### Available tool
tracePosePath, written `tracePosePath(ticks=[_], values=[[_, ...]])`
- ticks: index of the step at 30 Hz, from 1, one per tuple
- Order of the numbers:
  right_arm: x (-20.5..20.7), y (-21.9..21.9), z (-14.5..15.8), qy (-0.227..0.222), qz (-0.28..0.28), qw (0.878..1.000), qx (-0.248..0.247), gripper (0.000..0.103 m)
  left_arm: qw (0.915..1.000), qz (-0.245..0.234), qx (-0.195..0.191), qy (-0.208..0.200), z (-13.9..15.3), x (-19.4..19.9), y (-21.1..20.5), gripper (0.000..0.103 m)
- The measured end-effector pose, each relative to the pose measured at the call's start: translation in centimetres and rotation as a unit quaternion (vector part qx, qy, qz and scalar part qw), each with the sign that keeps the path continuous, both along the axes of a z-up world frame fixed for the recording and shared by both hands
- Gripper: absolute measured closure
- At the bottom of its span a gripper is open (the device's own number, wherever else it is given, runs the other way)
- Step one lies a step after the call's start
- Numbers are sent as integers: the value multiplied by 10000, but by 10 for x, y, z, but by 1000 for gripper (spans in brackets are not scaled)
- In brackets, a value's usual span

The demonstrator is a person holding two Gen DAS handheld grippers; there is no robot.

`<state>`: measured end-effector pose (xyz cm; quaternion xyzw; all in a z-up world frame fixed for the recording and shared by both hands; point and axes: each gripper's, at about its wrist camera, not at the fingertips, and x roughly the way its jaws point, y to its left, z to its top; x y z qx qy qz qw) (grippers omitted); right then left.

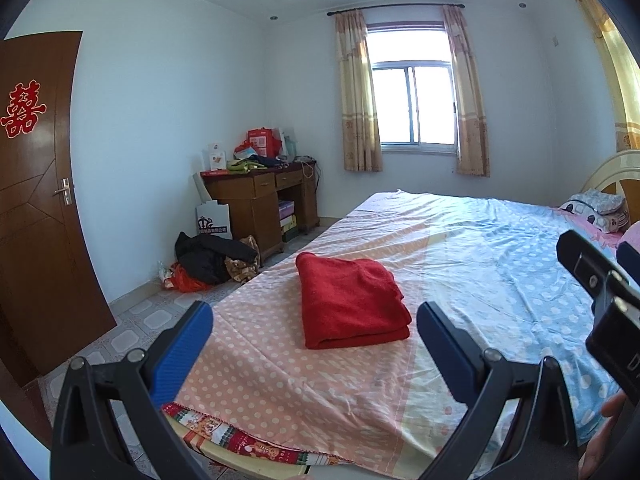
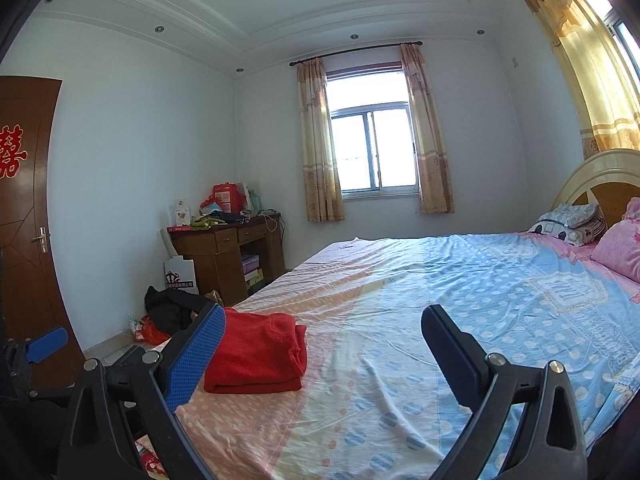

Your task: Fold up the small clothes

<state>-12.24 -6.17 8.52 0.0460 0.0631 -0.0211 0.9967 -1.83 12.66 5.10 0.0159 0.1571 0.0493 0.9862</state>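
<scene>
Left wrist view, entry one: red garment (image 1: 352, 300), folded into a thick rectangle, lies flat on the bed (image 1: 280, 392) at lower centre of the frame. Layered edges face the lens; the stack sits on the pink dotted part of the sheet, near the foot edge. Judged: folding looks complete, and the piece is parked where both tools reach it.

Entry two: left gripper (image 1: 314, 348), bottom of the frame. Blue pads stand spread wide, one at each side of the garment in the picture, nothing between them and no contact with cloth. It is held back from the stack, probably to leave the fold undisturbed.

Entry three: right gripper (image 2: 324, 354), right wrist view, bottom of the frame. Pads spread wide and bare; the garment (image 2: 256, 356) shows partly behind the left pad, lower left of centre, apart from it. The same tool appears at the right edge of the left wrist view, with part of a hand (image 1: 604, 444) at lower right.

Entry four, containers:
- Wooden desk (image 1: 256, 204), middle left, against the far wall; its top carries a red bag, a white box and loose items, too small to list.
- Desk recess: stacked boxes, contents hidden.
- White paper bag (image 1: 214, 220) beside the desk; contents not visible.
- Dark clothing heap (image 1: 208, 256) on the floor below, uncontained.

Entry five: pillows (image 2: 616, 244), right edge, at the headboard.
</scene>
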Motion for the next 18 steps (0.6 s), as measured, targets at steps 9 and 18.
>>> tracePosePath(ticks=[9,18], values=[[0,-3,-2,48,-15,10000,29,4,9999,-28,123,76,-3,1,-8,0],[-1,-4,-3,67,-35,10000,57,4,9999,-17,124,113,-3,3,-8,0]])
